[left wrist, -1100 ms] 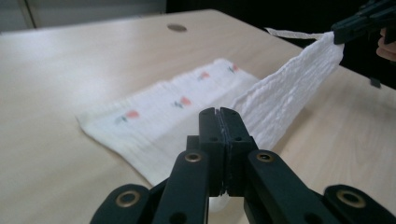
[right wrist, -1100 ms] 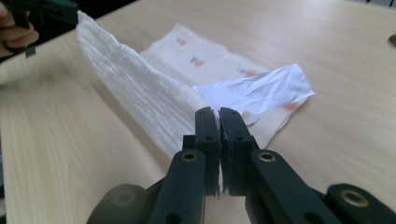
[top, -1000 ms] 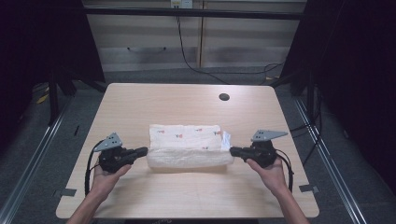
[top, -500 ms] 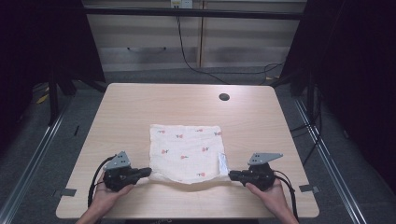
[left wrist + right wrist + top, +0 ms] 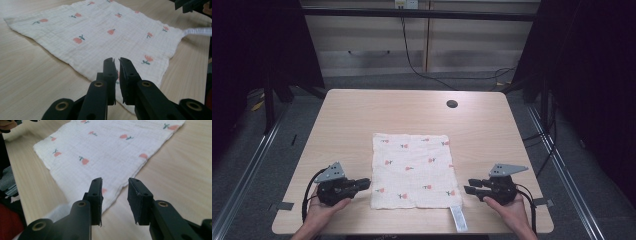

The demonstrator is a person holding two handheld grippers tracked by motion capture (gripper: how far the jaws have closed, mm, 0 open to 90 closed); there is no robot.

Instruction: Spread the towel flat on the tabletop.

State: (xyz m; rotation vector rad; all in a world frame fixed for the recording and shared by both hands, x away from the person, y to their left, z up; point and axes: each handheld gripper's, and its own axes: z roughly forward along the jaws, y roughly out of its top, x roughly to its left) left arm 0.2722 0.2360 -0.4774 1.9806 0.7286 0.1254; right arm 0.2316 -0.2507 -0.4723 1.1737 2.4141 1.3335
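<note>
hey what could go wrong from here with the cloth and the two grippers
1. The left gripper has its jaws only slightly apart at the near-left corner of the cloth, having just been opening; pulling away might drag that corner and wrinkle the spread cloth.
2. The right gripper stands open beside the near-right corner; its jaws could snag the white label sticking out at that edge.
3. The cloth's near edge lies close to the table edge, so a tug might slide it off.

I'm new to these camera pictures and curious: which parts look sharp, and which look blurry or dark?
High view: the pale wooden table is evenly lit, its surroundings dark. Left gripper view: the white flower-printed cloth is sharp, the black jaws nearest the lens soft. Right gripper view: the cloth blurs toward the top.
</note>
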